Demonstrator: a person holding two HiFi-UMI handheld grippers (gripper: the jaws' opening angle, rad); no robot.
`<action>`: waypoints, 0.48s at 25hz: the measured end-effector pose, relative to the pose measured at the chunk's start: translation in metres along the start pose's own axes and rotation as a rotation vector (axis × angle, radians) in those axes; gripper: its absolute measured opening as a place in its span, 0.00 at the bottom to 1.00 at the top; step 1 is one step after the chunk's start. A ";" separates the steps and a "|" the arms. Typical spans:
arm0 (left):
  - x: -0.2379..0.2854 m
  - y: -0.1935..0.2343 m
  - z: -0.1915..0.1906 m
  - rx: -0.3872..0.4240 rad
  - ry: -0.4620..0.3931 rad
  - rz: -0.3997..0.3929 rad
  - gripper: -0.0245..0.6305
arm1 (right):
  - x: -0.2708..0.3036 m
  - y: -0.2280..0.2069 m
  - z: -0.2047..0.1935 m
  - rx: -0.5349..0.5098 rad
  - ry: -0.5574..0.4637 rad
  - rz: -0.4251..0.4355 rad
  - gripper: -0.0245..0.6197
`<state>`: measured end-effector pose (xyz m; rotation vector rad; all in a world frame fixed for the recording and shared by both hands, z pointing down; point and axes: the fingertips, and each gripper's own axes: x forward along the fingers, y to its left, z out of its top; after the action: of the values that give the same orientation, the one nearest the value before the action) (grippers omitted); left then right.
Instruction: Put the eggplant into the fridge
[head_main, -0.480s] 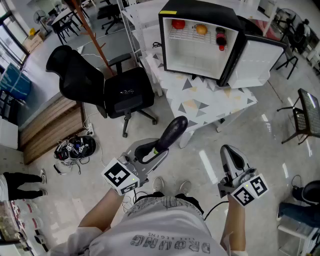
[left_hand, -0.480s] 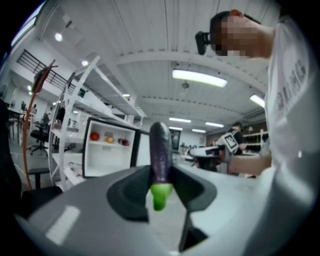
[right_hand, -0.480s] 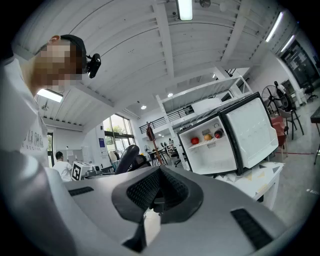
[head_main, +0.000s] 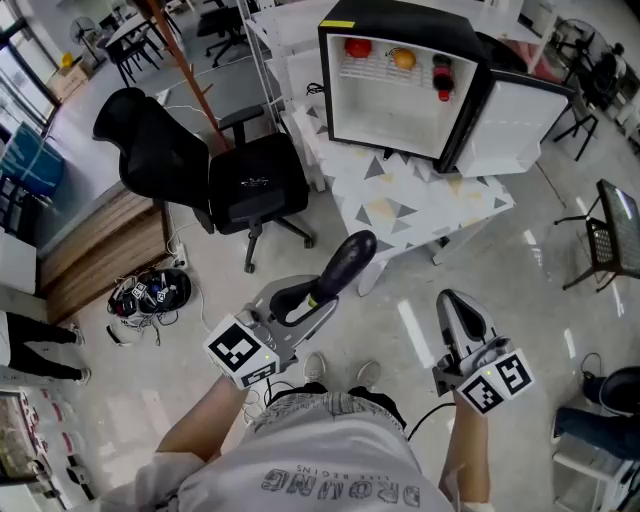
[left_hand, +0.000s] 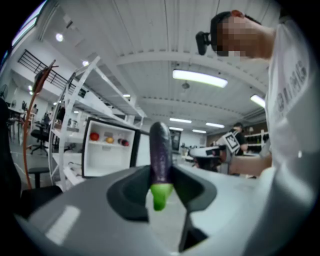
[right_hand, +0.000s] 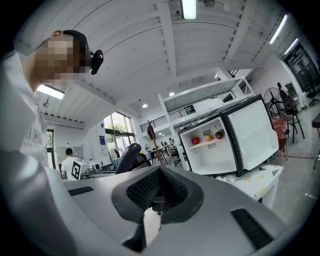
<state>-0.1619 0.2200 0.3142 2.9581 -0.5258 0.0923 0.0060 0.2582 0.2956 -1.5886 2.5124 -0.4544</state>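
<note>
The eggplant (head_main: 347, 262) is clamped at its green stem end between the jaws of the left gripper (head_main: 312, 298). Its dark body is pointed away from the person, toward the far side. It is held in the air over the floor, near the person and well apart from the fridge (head_main: 400, 120).

The fridge is set on a table (head_main: 425, 210) patterned with triangles, at the far side and a little to the right. Its door (head_main: 515, 120) is swung open to the right. On the shelf (head_main: 395, 72) inside, a red, an orange and a dark red item are seen in a row.

The right gripper (head_main: 460, 305) is held to the right of the left one, with its jaws pressed together and nothing between them.

A black chair (head_main: 215, 170) is placed left of the table, and a bundle of cables (head_main: 150, 293) is seen on the floor at the left.
</note>
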 end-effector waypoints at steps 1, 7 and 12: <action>0.000 -0.001 0.000 0.000 0.001 0.001 0.25 | 0.000 0.001 0.001 0.003 -0.003 0.003 0.04; 0.003 -0.008 0.001 0.001 0.002 0.018 0.25 | -0.005 -0.002 0.001 0.019 -0.012 0.018 0.04; 0.010 -0.016 -0.001 -0.004 0.005 0.044 0.25 | -0.013 -0.010 0.001 0.032 -0.014 0.039 0.04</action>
<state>-0.1472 0.2320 0.3143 2.9426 -0.5899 0.1026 0.0203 0.2656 0.2974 -1.5232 2.5074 -0.4745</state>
